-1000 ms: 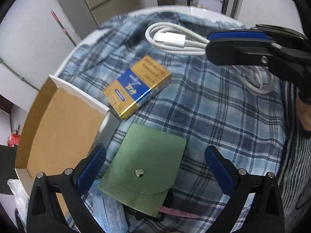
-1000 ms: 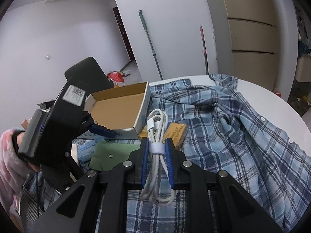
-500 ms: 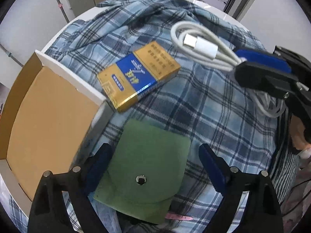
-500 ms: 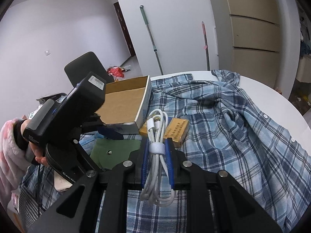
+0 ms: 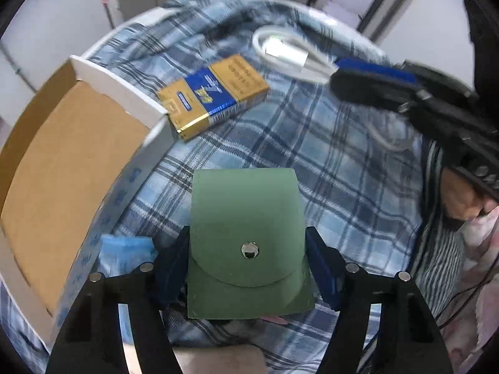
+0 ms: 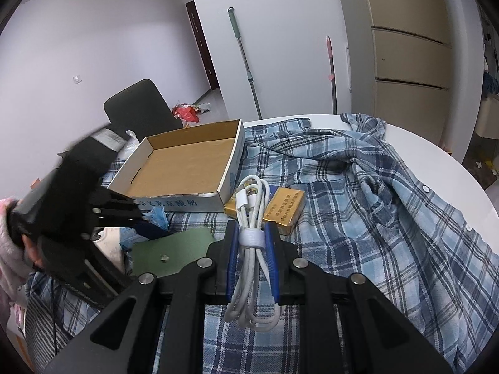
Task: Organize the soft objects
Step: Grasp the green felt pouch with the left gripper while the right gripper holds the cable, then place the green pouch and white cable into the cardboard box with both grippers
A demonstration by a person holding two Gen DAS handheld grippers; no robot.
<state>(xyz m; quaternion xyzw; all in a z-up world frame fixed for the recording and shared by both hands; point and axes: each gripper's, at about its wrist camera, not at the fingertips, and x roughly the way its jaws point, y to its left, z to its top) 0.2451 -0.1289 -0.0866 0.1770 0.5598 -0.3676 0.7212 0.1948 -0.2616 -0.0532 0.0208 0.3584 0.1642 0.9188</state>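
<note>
A flat green snap pouch lies on the plaid shirt that covers the round table. My left gripper points steeply down over the pouch. Its jaws are closing, with the pouch between them and a blue pad at each side edge. The pouch shows no buckling. In the right wrist view the pouch sits at lower left under the left gripper. My right gripper is shut on a coiled white cable, held above the shirt.
An empty open cardboard box stands left of the pouch. A yellow-and-blue pack lies beside the box's corner. Light blue packets poke out under the pouch. The white table edge, a dark chair and a mop handle lie beyond.
My left gripper moved in over the green pouch and its jaws narrowed to the pouch's sides. The right gripper kept still with the cable.
</note>
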